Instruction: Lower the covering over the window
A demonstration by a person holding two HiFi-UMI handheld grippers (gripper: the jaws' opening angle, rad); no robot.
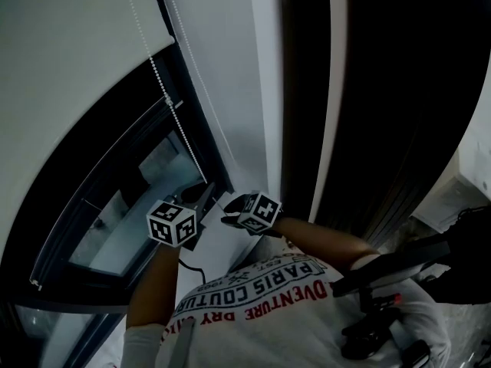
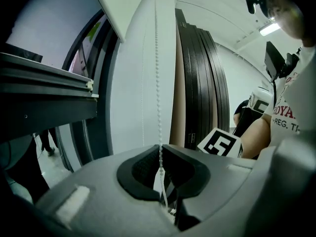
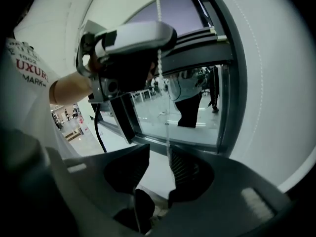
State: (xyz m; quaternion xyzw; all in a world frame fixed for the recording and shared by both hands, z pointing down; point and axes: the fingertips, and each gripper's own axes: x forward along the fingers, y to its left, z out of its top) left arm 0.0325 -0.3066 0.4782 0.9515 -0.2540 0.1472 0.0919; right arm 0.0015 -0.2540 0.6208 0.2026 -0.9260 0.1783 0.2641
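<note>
My left gripper [image 2: 160, 176] has its fingers [image 2: 139, 169] pinched together on the bead chain [image 2: 158, 83], which rises straight up out of the narrow slit between them and runs taut along the white wall beside the window. My right gripper [image 3: 158, 158] has its fingers [image 3: 186, 168] standing clearly apart. A strand of the same chain hangs down through that gap, close against the inner face of one finger. I can't tell whether it touches, but nothing is clamped there.

From the right gripper view, my left gripper sits higher up on the chain, with the strand dropping from it towards the open fingers below. In the head view the two grippers are side by side, close together, just below where the chain comes down along the window frame [image 1: 107, 156].

The blind [image 1: 69, 60] is part-way down. Its white sheet covers the upper part of the window, and below its lower edge the window glass [image 1: 126, 209] is still uncovered.
</note>
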